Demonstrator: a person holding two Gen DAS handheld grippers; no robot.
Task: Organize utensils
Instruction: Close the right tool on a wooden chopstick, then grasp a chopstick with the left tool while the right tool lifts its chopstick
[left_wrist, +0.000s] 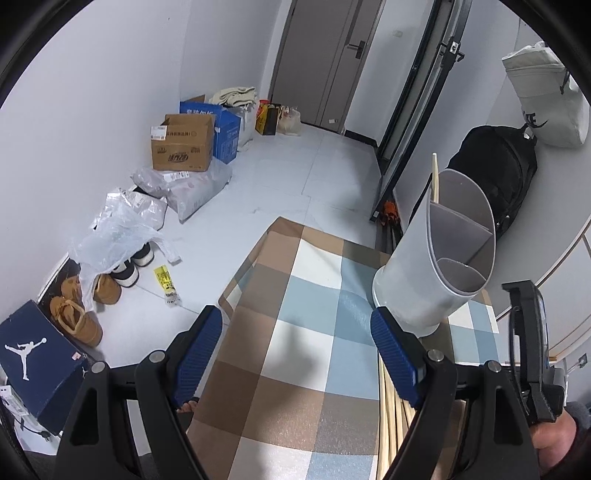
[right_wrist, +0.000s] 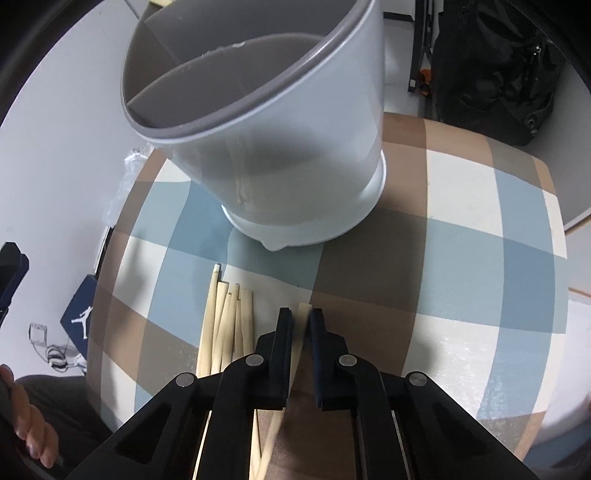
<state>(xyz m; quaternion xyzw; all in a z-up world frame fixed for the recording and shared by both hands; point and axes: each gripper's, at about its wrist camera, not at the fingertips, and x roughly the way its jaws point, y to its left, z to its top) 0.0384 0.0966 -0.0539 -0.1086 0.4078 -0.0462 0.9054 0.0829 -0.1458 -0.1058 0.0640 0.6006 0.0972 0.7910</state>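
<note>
A pale grey utensil holder with inner dividers stands on the checked tablecloth. In the left wrist view one wooden chopstick sticks up from the holder's far compartment. Several chopsticks lie side by side on the cloth, in front of the holder and to the left. My right gripper points steeply down just right of that pile. It is shut on a single chopstick, whose tip shows between the pads. My left gripper hovers open over the cloth, left of the holder, with nothing between its fingers.
The table's left edge drops to a tiled floor with cardboard boxes, plastic bags, shoes and a dark shoe box. A black backpack sits behind the holder. A hand shows at the lower left.
</note>
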